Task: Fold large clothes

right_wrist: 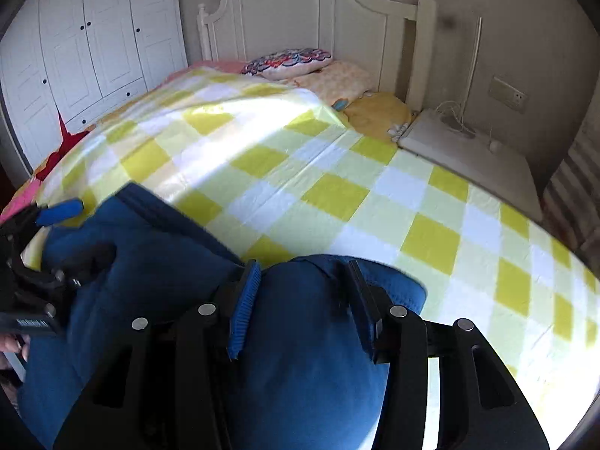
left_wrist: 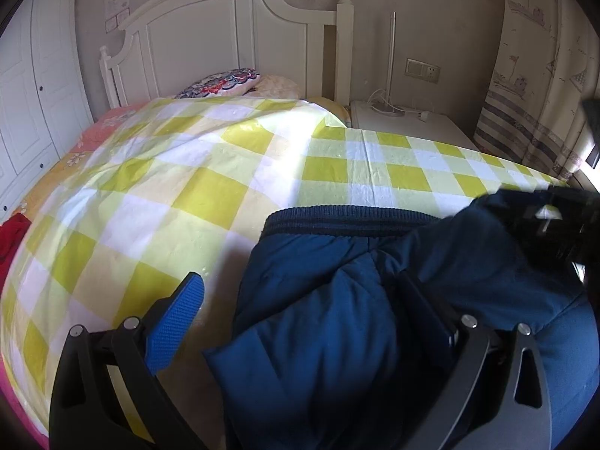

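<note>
A dark blue padded jacket (left_wrist: 318, 337) with a ribbed hem lies bunched on the yellow-checked bed cover (left_wrist: 150, 195). My left gripper (left_wrist: 300, 281) stands open and wide. Its left blue pad (left_wrist: 180, 318) rests over the bare cover, and its right finger is sunk into the jacket's folds. In the right wrist view the jacket (right_wrist: 157, 247) bulges up between the fingers of my right gripper (right_wrist: 303, 268), whose pads press on the puffed fabric from both sides. The left gripper (right_wrist: 93, 228) shows at the left edge there. The right gripper (left_wrist: 543, 217) appears dark at the jacket's far right.
The bed has a white headboard (right_wrist: 311, 11) and patterned pillows (right_wrist: 288, 60) at its far end. A white wardrobe (right_wrist: 93, 37) stands to the left. A white nightstand (right_wrist: 468, 150) with a lamp and cable is on the right, near a curtain (left_wrist: 532, 86). A red cloth (left_wrist: 11, 236) lies at the left edge.
</note>
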{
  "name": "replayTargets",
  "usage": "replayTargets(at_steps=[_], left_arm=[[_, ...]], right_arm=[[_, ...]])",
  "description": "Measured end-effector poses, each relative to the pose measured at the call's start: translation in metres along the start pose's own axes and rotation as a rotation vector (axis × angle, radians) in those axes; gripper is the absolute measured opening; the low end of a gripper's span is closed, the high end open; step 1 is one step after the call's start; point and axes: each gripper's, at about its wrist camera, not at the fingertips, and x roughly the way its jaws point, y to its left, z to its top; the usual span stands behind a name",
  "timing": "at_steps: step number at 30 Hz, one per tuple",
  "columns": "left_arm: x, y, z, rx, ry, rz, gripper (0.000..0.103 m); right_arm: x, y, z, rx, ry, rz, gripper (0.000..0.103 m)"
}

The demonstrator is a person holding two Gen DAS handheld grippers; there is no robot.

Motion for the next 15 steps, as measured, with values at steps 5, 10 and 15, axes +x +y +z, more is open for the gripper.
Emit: replayTargets(at_steps=[5, 10, 15], left_arm=[[-0.002, 0.008, -0.003, -0.041, -0.007, -0.018, 0.101], [0.003, 0.014, -0.003, -0.067, 0.015, -0.037, 0.101], [0.003, 0.017, -0.005, -0.088, 0.027, -0.065, 0.101]], right_arm=[[-0.029, -0.012, 0.002, 0.115, -0.139, 0.062, 0.047], [0.016, 0.016, -0.02, -0.018, -0.035, -0.032, 0.047], [0.011, 0.02, -0.007, -0.058, 0.014, -0.064, 0.047]])
